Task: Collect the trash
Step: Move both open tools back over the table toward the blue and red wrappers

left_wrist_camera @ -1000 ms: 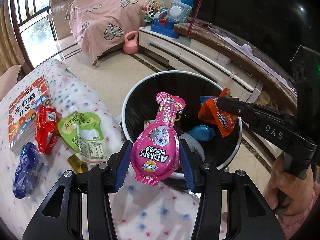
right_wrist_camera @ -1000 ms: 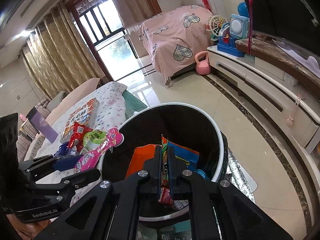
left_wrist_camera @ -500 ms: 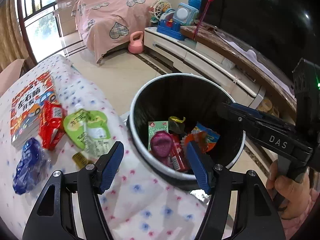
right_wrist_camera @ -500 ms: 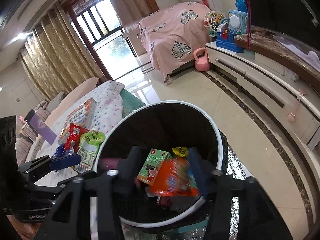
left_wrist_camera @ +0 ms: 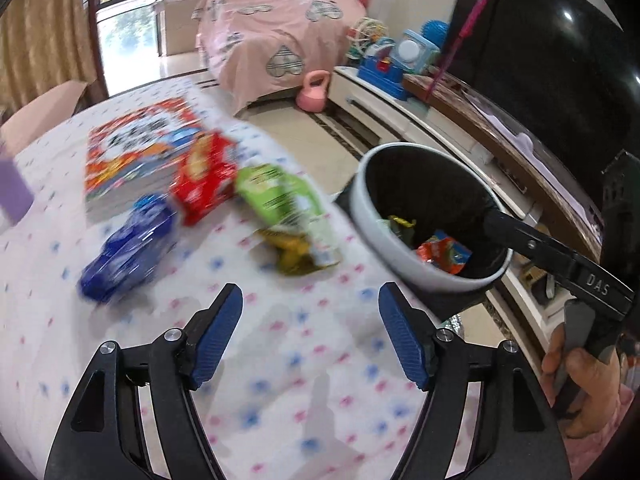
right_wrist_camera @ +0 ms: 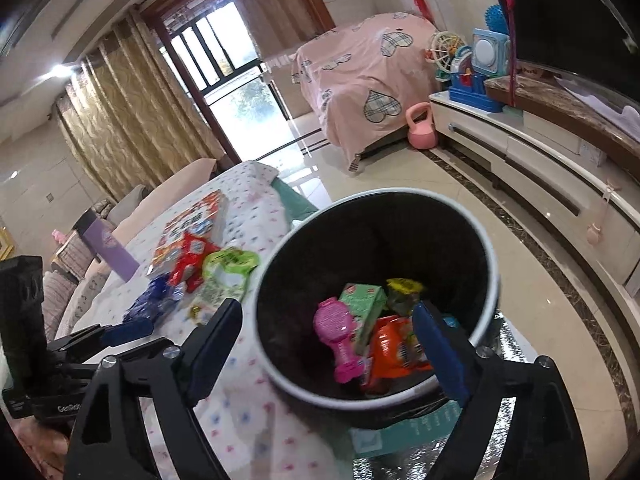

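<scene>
A round bin [right_wrist_camera: 486,240] with a white rim and black liner stands beside the dotted table; it also shows in the left wrist view [left_wrist_camera: 376,224]. Inside lie a pink pouch [right_wrist_camera: 340,340], an orange packet [right_wrist_camera: 394,350], a green carton [right_wrist_camera: 362,308] and a yellow wrapper [right_wrist_camera: 402,286]. On the table lie a green pouch [left_wrist_camera: 280,196], a red packet [left_wrist_camera: 202,178], a blue wrapper [left_wrist_camera: 128,246] and a small gold wrapper [left_wrist_camera: 294,252]. My left gripper [left_wrist_camera: 310,336] is open and empty over the table. My right gripper [right_wrist_camera: 328,350] is open and empty above the bin.
A colourful book [left_wrist_camera: 136,152] lies on the table behind the red packet. A purple box [right_wrist_camera: 106,248] stands at the table's far left. A TV cabinet [right_wrist_camera: 552,184], a pink kettlebell [right_wrist_camera: 420,126] and a pink-covered bed [right_wrist_camera: 360,80] stand beyond the bin.
Both grippers opened and dropped their loads into the bin: the pink pouch from the left, the orange packet from the right. The left gripper then swung left over the table.
</scene>
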